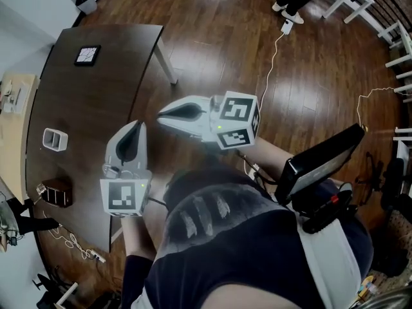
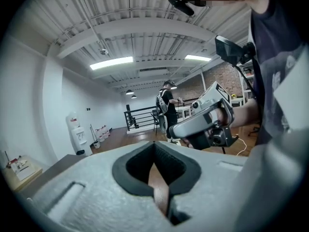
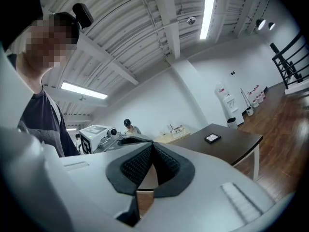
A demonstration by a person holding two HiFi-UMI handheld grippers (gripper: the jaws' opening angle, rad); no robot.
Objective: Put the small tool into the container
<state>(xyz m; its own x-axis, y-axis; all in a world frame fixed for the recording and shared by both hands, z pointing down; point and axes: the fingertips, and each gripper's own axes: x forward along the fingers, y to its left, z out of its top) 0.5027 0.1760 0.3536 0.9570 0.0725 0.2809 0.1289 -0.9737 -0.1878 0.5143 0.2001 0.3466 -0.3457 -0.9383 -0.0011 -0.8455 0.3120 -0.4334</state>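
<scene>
Where both are held before the person, left tongs (image 1: 139,124): clenched shut, nothing gripped.
Right tongs (image 1: 160,114): clenched shut, nothing gripped, just beside the left pair.
Small white open-topped container (image 1: 55,140): stood on the dark brown wooden desk (image 1: 96,102) near its left edge, apart from both tongs.
Small tool: cannot be told.
</scene>
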